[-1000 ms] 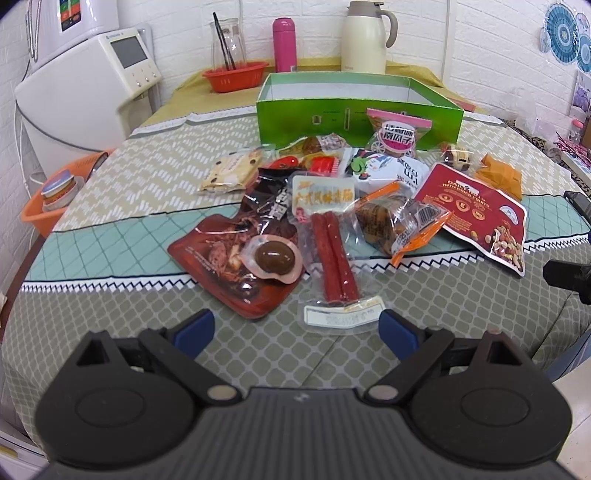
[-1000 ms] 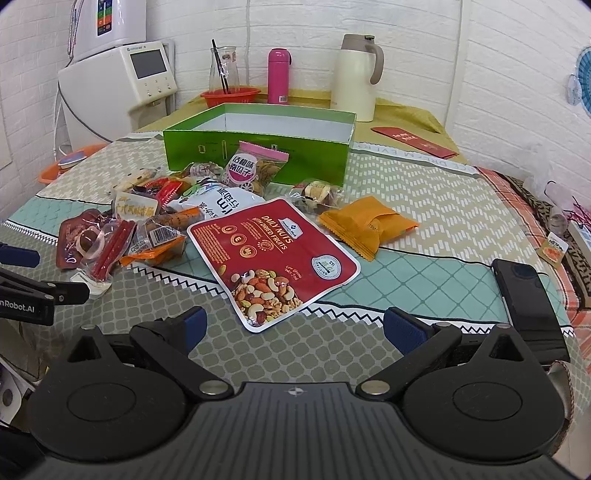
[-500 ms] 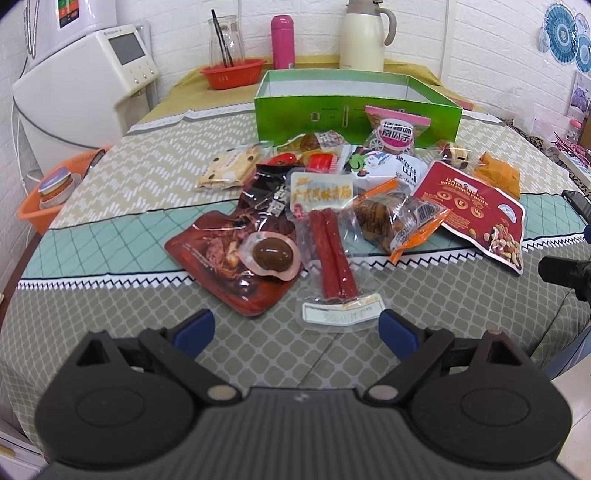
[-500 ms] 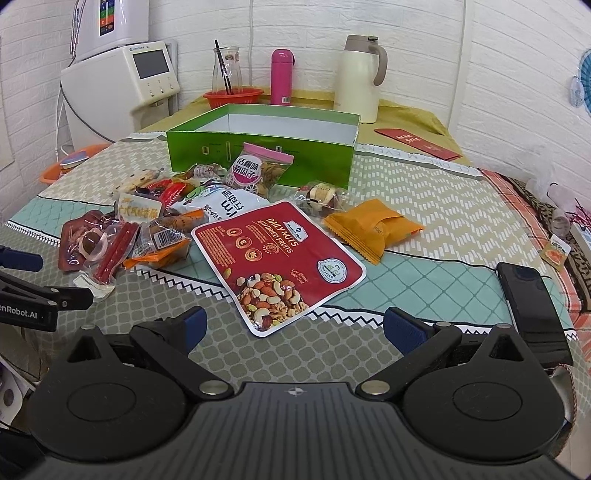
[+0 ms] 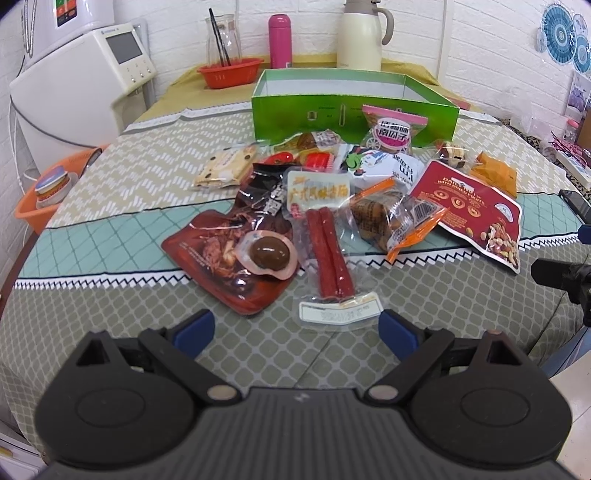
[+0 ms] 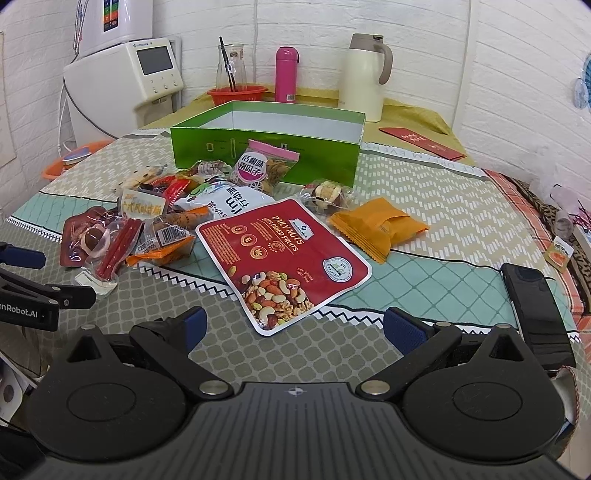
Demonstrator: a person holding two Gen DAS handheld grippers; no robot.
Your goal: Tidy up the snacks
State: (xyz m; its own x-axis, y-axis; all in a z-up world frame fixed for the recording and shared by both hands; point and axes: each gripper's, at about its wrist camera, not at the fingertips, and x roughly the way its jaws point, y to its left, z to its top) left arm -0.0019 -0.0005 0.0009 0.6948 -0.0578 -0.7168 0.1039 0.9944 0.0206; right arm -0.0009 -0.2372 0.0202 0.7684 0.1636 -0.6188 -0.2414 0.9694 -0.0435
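Several snack packs lie heaped on the patterned tablecloth in front of an open green box. Nearest my left gripper is a clear pack of two red sausages, with a dark red pouch holding a brown egg to its left. My left gripper is open and holds nothing. A red Daily Nuts pouch lies just ahead of my right gripper, which is also open with nothing between its fingers. An orange packet sits right of the pouch.
A black phone lies at the table's right edge. A white appliance, an orange basket, a pink bottle and a cream jug stand behind the box. A low orange tub sits at the left.
Both grippers have edged forward towards the snacks; the packs look slightly nearer. Nothing on the table has moved.
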